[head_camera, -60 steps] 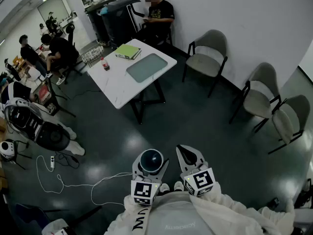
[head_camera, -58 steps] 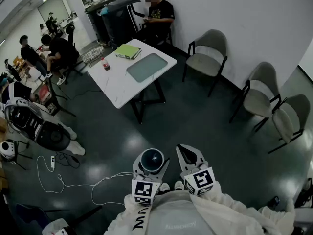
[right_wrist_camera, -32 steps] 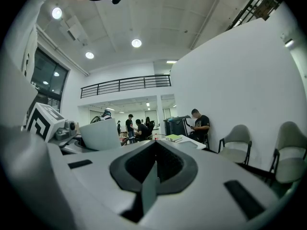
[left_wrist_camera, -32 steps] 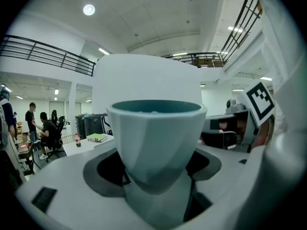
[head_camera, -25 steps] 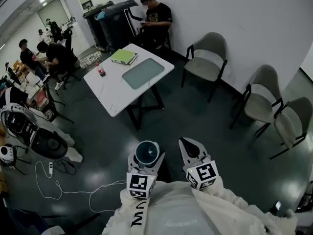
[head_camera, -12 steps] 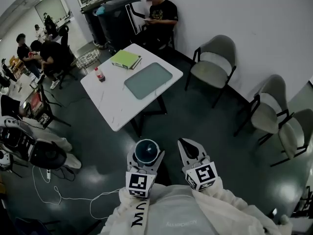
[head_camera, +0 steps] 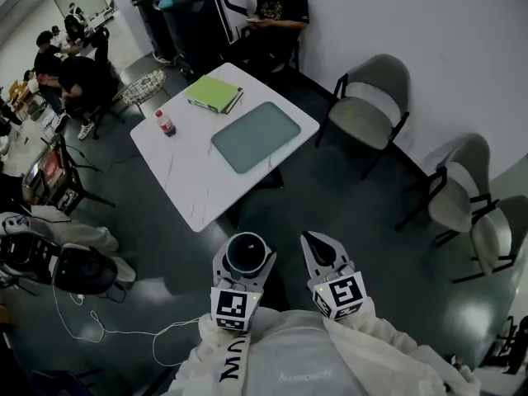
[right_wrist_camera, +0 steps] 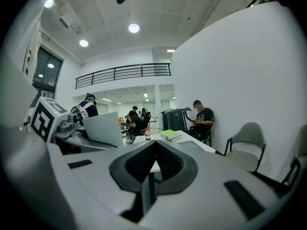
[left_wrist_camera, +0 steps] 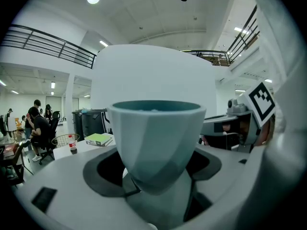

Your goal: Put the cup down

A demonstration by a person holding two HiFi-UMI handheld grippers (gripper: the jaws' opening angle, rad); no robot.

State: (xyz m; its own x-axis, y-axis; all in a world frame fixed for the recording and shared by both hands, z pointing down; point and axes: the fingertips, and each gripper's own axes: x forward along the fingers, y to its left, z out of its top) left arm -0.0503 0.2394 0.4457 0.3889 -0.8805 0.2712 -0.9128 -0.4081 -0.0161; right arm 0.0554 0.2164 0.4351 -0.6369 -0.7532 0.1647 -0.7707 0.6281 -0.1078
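Note:
A teal faceted cup (head_camera: 247, 253) stands upright between the jaws of my left gripper (head_camera: 245, 261), which is shut on its lower part. In the left gripper view the cup (left_wrist_camera: 156, 138) fills the middle and its rim hides what lies straight ahead. My right gripper (head_camera: 320, 251) is level with it on the right, shut with nothing held; in the right gripper view its jaws (right_wrist_camera: 152, 167) meet in a closed seam. Both are held close to the person's body, above the dark floor. A white table (head_camera: 188, 176) stands just ahead.
The table carries a red-capped bottle (head_camera: 164, 123), a green book (head_camera: 213, 94) and a grey-green mat (head_camera: 256, 136). Grey chairs (head_camera: 375, 104) line the right wall. A person sits behind the table (head_camera: 276, 15); others sit at the left. A white cable (head_camera: 99, 330) lies on the floor.
The view has moved forward: the white table is now nearer and lower in the head view. Both grippers keep their pose, the left still shut on the cup.

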